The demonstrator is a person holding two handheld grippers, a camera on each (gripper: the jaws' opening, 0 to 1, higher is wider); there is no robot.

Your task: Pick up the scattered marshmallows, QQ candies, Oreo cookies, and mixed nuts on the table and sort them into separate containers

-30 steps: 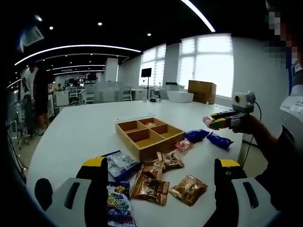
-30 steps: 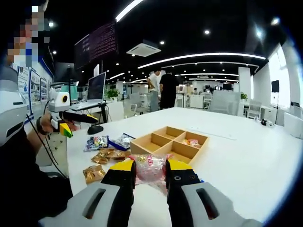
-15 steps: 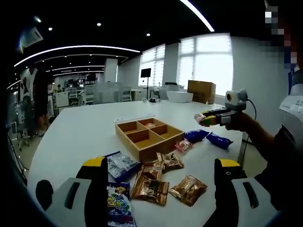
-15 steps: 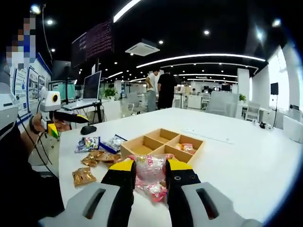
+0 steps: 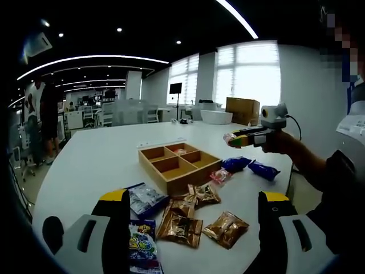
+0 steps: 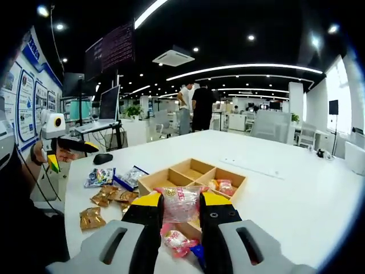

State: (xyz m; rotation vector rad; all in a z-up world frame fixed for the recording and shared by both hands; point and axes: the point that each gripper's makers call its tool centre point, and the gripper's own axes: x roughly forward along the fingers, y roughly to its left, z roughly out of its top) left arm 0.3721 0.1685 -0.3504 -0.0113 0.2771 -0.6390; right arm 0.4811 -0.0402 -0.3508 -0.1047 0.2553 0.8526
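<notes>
My right gripper (image 6: 179, 200) is shut on a pink clear candy packet (image 6: 179, 206), held in the air just short of the wooden four-compartment tray (image 6: 149, 181). A pink packet (image 6: 222, 186) lies in one tray compartment. In the left gripper view the tray (image 5: 171, 181) sits mid-table, and the right gripper (image 5: 234, 138) hovers to its right with the packet. My left gripper (image 5: 193, 197) is open above brown nut packets (image 5: 181, 228). Blue cookie packets (image 5: 236, 163), a pink packet (image 5: 220, 175), a clear-blue packet (image 5: 145, 198) and a colourful candy packet (image 5: 141, 245) lie around.
The white table (image 5: 97, 160) stretches far to the left and back. A pink packet (image 6: 174, 240) and a blue one (image 6: 197, 251) lie under my right jaws. A black mouse (image 6: 102, 158) sits near the table edge. People stand in the office behind.
My right gripper has carried the pink packet over the table towards the tray. The left gripper has stayed open and still.
</notes>
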